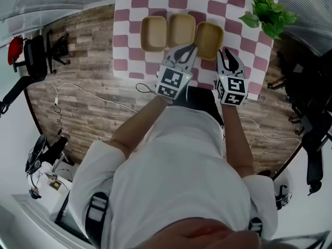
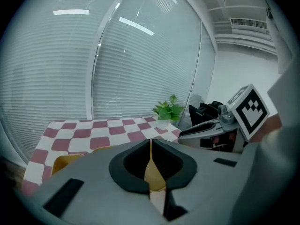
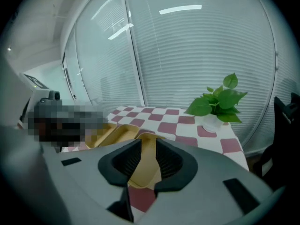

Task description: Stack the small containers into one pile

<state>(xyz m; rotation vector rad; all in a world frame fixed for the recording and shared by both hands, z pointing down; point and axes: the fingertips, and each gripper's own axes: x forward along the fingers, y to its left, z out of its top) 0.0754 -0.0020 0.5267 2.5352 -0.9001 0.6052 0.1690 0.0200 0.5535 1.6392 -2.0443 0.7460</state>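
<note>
Three shallow tan containers lie side by side on the checkered table: left (image 1: 154,33), middle (image 1: 181,29), right (image 1: 209,39). My left gripper (image 1: 191,48) hovers at the near edge between the middle and right containers. Its jaws are shut to a thin slit (image 2: 151,144), through which tan shows. One tan container (image 2: 65,162) appears at its lower left. My right gripper (image 1: 231,56) is at the near right side of the right container, open (image 3: 146,142). That container's rim (image 3: 149,153) shows in the gap between the jaws.
A potted green plant (image 1: 270,12) (image 3: 218,100) stands at the table's far right corner. The red-and-white checkered cloth (image 1: 129,14) ends at the near edge just under the grippers. Office chairs and cables lie on the wooden floor around.
</note>
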